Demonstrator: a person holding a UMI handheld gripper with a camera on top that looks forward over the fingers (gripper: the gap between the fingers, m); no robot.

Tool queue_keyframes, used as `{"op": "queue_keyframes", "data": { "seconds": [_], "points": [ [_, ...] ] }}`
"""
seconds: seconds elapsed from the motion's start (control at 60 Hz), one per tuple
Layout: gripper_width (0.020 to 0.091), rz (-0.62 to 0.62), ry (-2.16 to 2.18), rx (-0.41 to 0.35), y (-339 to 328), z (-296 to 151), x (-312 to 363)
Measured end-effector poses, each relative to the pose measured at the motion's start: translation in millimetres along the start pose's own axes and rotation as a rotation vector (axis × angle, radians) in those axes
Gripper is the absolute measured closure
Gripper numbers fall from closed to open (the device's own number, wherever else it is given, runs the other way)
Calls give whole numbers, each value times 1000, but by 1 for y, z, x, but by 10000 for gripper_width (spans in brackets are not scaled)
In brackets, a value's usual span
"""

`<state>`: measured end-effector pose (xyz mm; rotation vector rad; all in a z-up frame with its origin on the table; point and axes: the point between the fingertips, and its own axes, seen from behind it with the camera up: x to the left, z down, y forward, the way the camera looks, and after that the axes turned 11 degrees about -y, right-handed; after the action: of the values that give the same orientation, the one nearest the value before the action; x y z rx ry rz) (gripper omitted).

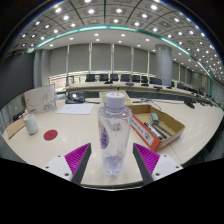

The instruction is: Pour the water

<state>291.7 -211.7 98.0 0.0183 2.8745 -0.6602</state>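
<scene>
Nearest the camera is the claw (113, 158), its two fingers showing magenta pads (78, 156) that press against the lower sides of one clear plastic bottle (114, 133). The claw is pinching that bottle, with both pads touching it. The bottle stands upright between the fingers, its long axis vertical and its white cap (115, 99) pointing up; there is a pale label band around its middle. How much water it holds cannot be made out.

Beyond the claw spreads a pale table (70, 128). Ahead and to the left of the fingers lies one flat red disc (50, 134), and just past it stands one small white cup or bottle (31, 125). Farther left and beyond that leans one white board with markings (40, 98). Ahead and to the right of the bottle sits one open cardboard box (160, 125) with a few small items inside, too small to identify. Well beyond the table runs a row of dark chairs (120, 78) before tall windows.
</scene>
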Motion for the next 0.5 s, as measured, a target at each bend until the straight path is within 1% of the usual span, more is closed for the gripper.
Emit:
{"op": "queue_keyframes", "data": {
  "seconds": [0.083, 0.133, 0.167, 0.233, 0.317, 0.383, 0.433, 0.483, 0.5],
  "points": [
    [246, 4, 15, -15, 24, -1, -5],
    [279, 4, 20, -18, 34, -1, -4],
    [348, 4, 20, -19, 39, 0, -4],
    [571, 18, 14, -17, 46, 3, -6],
    [600, 25, 10, -28, 48, 1, -7],
    [651, 20, 2, -31, 49, 1, -6],
    [692, 42, -8, -31, 46, 0, -7],
    [720, 48, -35, -31, 46, -4, -4],
    [720, 48, -43, -30, 47, -6, -4]
  ]
}}
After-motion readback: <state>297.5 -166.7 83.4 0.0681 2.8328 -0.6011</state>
